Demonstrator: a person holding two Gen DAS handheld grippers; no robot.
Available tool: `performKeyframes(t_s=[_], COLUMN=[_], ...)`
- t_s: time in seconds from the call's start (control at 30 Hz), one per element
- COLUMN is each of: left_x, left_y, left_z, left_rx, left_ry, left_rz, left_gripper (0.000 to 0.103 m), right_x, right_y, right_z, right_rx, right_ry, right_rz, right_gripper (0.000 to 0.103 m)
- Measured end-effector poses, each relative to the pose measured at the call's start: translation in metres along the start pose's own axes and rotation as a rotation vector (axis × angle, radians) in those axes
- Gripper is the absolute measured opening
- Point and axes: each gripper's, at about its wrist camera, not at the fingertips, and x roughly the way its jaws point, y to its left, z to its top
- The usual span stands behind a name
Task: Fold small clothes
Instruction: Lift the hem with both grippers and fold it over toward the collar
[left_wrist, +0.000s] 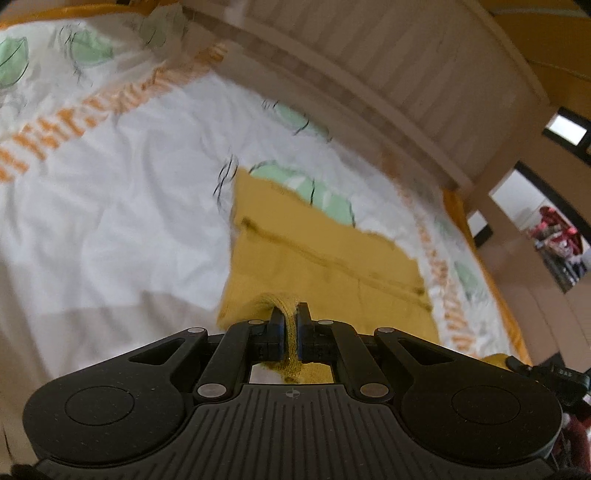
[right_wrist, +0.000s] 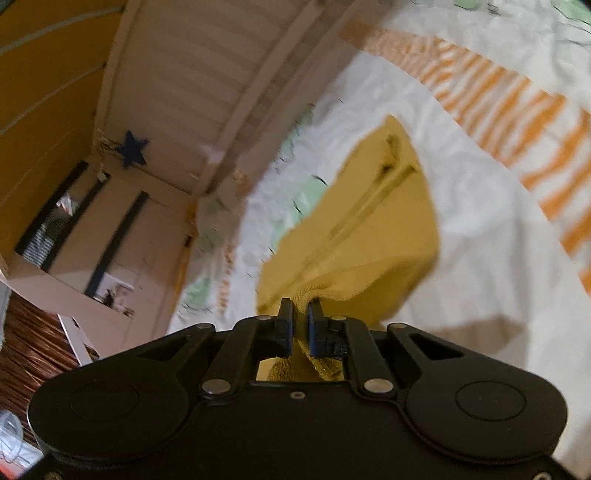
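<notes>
A small mustard-yellow garment (left_wrist: 317, 254) lies on a white bedsheet with green leaf and orange stripe prints (left_wrist: 110, 184). My left gripper (left_wrist: 290, 314) is shut on a bunched edge of the garment. My right gripper (right_wrist: 300, 310) is shut on another edge of the same garment (right_wrist: 376, 221), which stretches away from the fingers over the sheet (right_wrist: 480, 240). The garment's near part is lifted off the sheet. A seam runs along its middle in both views.
A white slatted bed board (left_wrist: 388, 74) borders the sheet at the far side and also shows in the right wrist view (right_wrist: 207, 92), with a dark blue star (right_wrist: 131, 147) on it. Yellow walls and a cupboard (right_wrist: 110, 240) stand beyond.
</notes>
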Motion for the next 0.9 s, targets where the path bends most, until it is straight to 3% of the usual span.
performKeyframes(t_s=[0.17,0.4,0.9], left_x=[0.015,0.059,0.173], left_y=[-0.01,-0.01,0.012], left_z=[0.037,0.081,0.118], left_rx=[0.017,-0.03,-0.025], left_ry=[-0.082,-0.128,-0.058], left_rz=[-0.002,-0.008,0.086], left_gripper=[0.005,0.005,0.005], right_x=[0.02,0.056,0.15], right_y=[0.011,0.009,-0.041], right_z=[0.034,0.076,0.134], right_rx=[-0.031,-0.02,0.015], right_ry=[-0.049,-0.09,-0.072], right_rz=[0.016,0.006,-0.147], right_gripper=[0.017,0.017,0.017])
